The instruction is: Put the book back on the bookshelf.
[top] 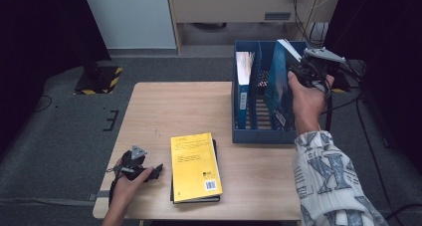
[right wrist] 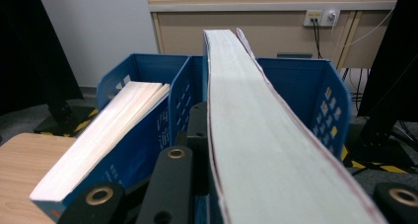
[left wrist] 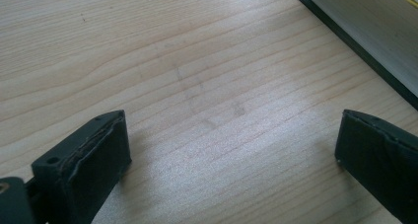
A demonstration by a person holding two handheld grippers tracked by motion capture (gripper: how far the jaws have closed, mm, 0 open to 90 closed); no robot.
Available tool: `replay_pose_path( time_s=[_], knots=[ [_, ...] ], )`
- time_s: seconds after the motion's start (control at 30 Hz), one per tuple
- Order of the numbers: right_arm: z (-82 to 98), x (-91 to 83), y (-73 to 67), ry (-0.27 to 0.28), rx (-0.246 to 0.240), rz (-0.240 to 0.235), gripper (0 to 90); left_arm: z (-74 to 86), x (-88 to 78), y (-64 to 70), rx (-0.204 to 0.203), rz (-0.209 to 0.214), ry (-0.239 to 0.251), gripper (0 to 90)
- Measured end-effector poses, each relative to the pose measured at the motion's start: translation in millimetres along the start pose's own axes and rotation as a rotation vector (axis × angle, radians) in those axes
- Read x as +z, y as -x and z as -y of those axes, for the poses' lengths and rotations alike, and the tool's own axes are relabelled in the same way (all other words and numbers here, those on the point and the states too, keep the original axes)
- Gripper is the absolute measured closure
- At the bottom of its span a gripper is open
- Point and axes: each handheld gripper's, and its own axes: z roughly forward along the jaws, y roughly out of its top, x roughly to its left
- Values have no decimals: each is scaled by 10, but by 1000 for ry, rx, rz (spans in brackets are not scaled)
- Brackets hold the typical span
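The right gripper (top: 304, 69) had its jaws clamped on a blue book (top: 279, 89), pinching it near its top edge. In the right gripper view the book's pale page block (right wrist: 266, 150) ran straight out from between the black jaws, standing on edge. The book stood upright and slightly tilted inside the right part of a blue file box (top: 259, 135), its foot low in the box and its top above the rim. The right hand (top: 304, 102) gripped the tool from below, with a patterned sleeve (top: 328, 178) behind it.

A second blue book (top: 243, 89) stood upright in the box's left compartment, a divider between the two. The right gripper view showed it to the left of the held book, pages up (right wrist: 101, 135). The box sat at the far right of the counter (top: 164, 111).

The left gripper (top: 144, 170) rested low at the near left of the counter, held by the left hand (top: 128, 183). Its jaws were spread wide over bare wood, with nothing between them; the left gripper view showed both black pads apart above the grain (left wrist: 217, 110).

Just beside that gripper, toward the middle, a yellow book (top: 195, 166) lay flat on top of a dark book (top: 215, 151), whose edge showed along the right side and near end. A corner of that stack (left wrist: 365, 41) appeared at the upper right of the left gripper view, apart from the jaws.
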Motion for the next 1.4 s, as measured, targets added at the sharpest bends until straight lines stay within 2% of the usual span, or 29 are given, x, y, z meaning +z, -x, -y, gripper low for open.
replay_pose_path(
  time_s=[0.13,0.4,0.57,0.8,0.93,1.4],
  knots=[
    [13,147,-63,-5,2,0,739,0,0,-1,0,2,0,0],
    [33,408,-176,10,-34,22,739,2,-3,-2,1,4,-1,0],
    [67,511,-227,28,-28,29,739,1,-3,-2,1,4,-1,0],
    [140,599,-286,38,-47,41,739,1,-2,-2,1,5,-1,0],
    [194,637,-285,39,-48,30,739,-1,1,-1,2,4,0,0],
    [325,702,-236,41,-30,41,739,0,0,-2,2,4,-1,0]
  ],
)
